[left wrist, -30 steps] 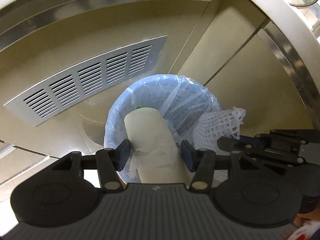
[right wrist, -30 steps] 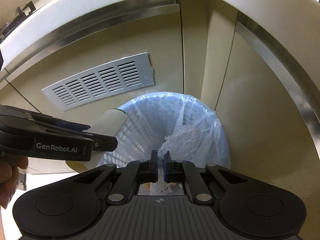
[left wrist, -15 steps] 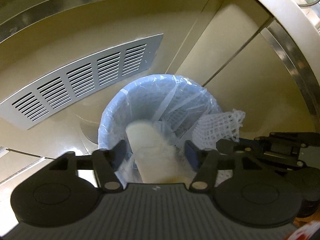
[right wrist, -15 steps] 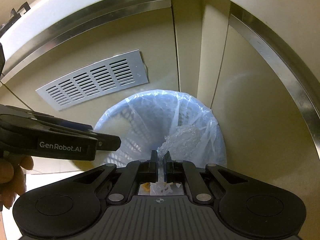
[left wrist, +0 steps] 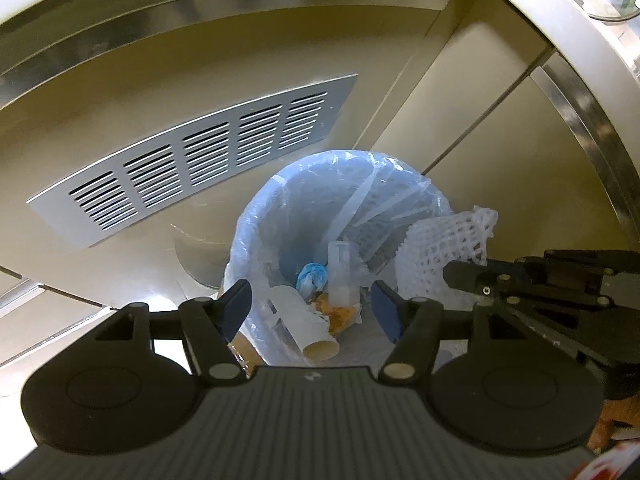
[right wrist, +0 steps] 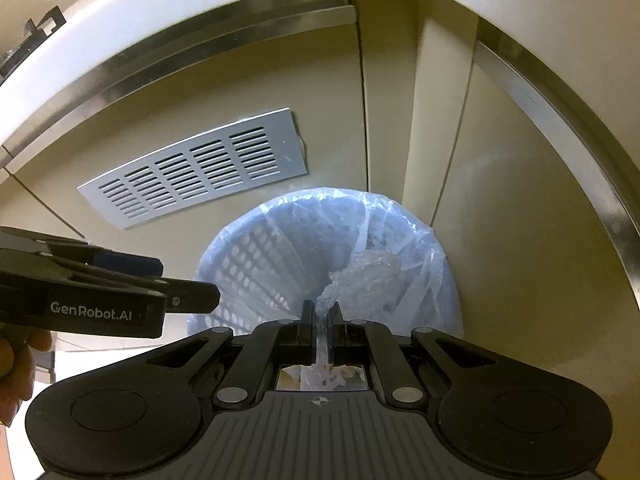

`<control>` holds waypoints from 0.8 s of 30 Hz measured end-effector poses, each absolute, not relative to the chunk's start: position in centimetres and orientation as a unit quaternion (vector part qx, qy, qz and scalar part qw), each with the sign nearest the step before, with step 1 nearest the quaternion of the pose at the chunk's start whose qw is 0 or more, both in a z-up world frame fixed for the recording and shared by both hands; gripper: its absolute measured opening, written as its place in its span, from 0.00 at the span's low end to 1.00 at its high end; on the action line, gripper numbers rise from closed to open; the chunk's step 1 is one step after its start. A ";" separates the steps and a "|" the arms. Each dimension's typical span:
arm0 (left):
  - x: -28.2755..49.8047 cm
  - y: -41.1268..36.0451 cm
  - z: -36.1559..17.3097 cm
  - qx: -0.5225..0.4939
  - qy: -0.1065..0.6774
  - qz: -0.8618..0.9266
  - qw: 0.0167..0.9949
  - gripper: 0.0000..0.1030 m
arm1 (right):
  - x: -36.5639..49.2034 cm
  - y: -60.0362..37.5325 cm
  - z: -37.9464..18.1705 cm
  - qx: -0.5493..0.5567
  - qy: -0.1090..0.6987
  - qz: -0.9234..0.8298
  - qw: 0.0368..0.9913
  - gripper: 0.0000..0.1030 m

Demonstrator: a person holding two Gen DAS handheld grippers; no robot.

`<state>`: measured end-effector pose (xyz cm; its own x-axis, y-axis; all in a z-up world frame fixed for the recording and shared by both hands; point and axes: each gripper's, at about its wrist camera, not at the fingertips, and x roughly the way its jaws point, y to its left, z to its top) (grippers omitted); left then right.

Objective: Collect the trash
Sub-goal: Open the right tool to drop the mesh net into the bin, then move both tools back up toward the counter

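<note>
A bin lined with a blue bag (left wrist: 256, 240) (right wrist: 248, 256) stands on the floor below both grippers. My left gripper (left wrist: 312, 304) (right wrist: 188, 282) hangs over it, open, with nothing between its fingers. A white paper cup (left wrist: 304, 328) lies on its side in the bin, among a blue wad (left wrist: 312, 280), a clear plastic cup (left wrist: 340, 272) and orange scraps (left wrist: 340, 316). My right gripper (right wrist: 320, 312) (left wrist: 452, 276) is shut on a white foam net (left wrist: 444, 248) (right wrist: 360, 276), which hangs above the bin's right side.
Beige cabinet fronts with steel trim (left wrist: 500, 168) close in behind and to the right of the bin. A grey vent grille (left wrist: 192, 168) (right wrist: 192, 172) sits low on the panel at the left. A hand (right wrist: 16, 364) shows at the left edge.
The paper cup that sat between my left fingers has dropped into the bin, and those fingers have spread wider. My right gripper has kept still, shut on the net.
</note>
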<state>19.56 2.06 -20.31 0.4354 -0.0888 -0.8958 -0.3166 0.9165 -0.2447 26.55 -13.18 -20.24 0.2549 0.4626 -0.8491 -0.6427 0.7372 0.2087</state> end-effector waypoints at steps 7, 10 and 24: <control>19.3 2.2 -20.0 -0.197 0.521 0.071 0.827 0.61 | 26.4 -12.6 -20.1 -0.096 0.495 0.354 0.787 0.05; 19.2 2.2 -20.0 -0.198 0.520 0.072 0.828 0.61 | 26.4 -12.5 -20.2 -0.098 0.495 0.353 0.788 0.05; 18.9 2.4 -20.1 -0.198 0.519 0.071 0.829 0.60 | 26.9 -13.2 -20.5 -0.080 0.501 0.337 0.793 0.49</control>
